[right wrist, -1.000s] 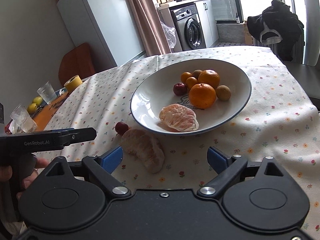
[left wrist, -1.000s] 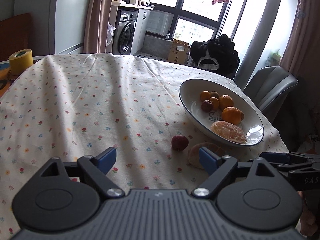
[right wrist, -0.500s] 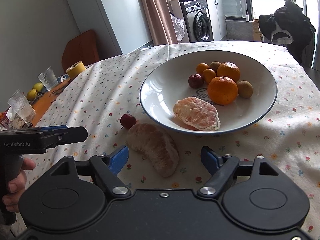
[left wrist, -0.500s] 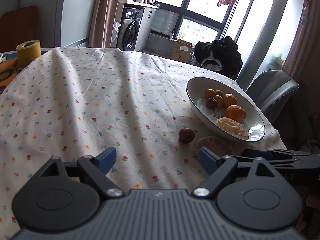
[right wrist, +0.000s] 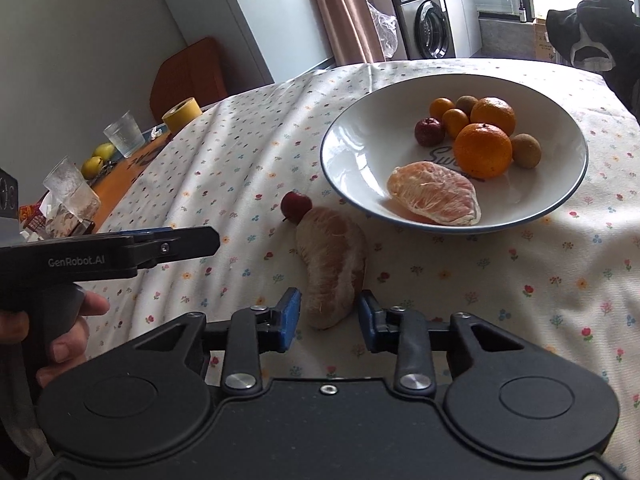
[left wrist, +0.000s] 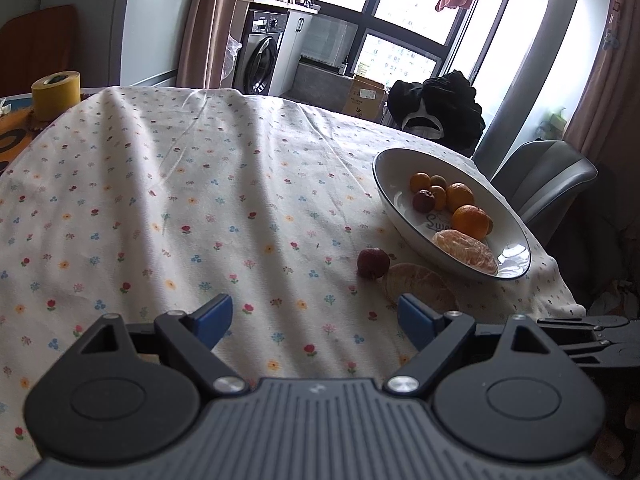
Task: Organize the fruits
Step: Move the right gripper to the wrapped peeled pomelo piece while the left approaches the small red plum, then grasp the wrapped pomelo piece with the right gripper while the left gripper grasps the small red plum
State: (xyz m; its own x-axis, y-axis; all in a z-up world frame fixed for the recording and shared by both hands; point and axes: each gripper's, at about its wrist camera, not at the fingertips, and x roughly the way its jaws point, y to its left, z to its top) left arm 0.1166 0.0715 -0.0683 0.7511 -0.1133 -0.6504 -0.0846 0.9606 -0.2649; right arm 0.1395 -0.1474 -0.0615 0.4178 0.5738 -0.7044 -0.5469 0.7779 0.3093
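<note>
A white bowl point(right wrist: 348, 168) point(left wrist: 386, 184) on the flowered cloth holds two oranges, small fruits and a peeled pomelo piece point(right wrist: 434, 194). A second peeled pomelo piece point(right wrist: 332, 264) point(left wrist: 416, 282) lies on the cloth in front of the bowl, with a small red fruit point(right wrist: 295, 205) point(left wrist: 373, 263) beside it. My right gripper point(right wrist: 328, 320) straddles the near end of this pomelo piece, its jaws narrowed with small gaps on both sides. My left gripper point(left wrist: 316, 316) is open and empty above the cloth, left of the fruit.
A yellow tape roll point(left wrist: 56, 94) point(right wrist: 182, 114), glasses point(right wrist: 124, 134) and yellow fruits point(right wrist: 98, 156) sit at the table's far left end. A grey chair point(left wrist: 548, 184) with dark clothing point(left wrist: 440, 108) behind stands beyond the bowl. The table edge runs near the bowl's right side.
My right gripper has moved forward onto the loose pomelo piece and its jaws have narrowed around it. My left gripper has drawn back slightly and stays open.
</note>
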